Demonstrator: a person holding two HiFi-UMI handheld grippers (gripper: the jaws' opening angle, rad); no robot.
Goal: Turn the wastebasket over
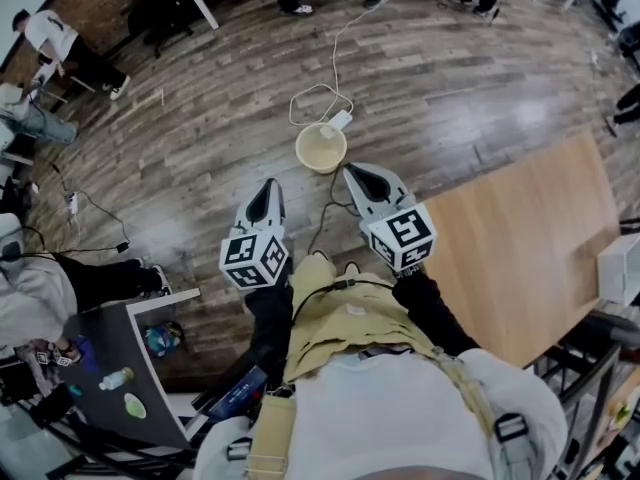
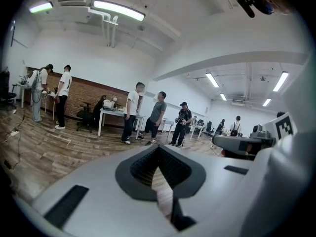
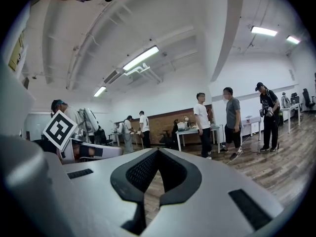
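Note:
A cream wastebasket (image 1: 320,148) stands upright on the wooden floor in the head view, its mouth facing up. My left gripper (image 1: 268,190) hovers below and to the left of it, and my right gripper (image 1: 356,174) is just off its lower right side. Neither touches the basket. Both are shut, pads together with nothing held. Both gripper views look level across the room, so the basket is out of their sight. In them the left gripper (image 2: 159,151) and the right gripper (image 3: 157,153) show shut jaws.
A white cable with a plug block (image 1: 339,120) lies right behind the basket. A light wooden table (image 1: 530,248) stands at the right, a dark table (image 1: 125,363) at the lower left. Several people (image 2: 158,117) stand at desks farther off.

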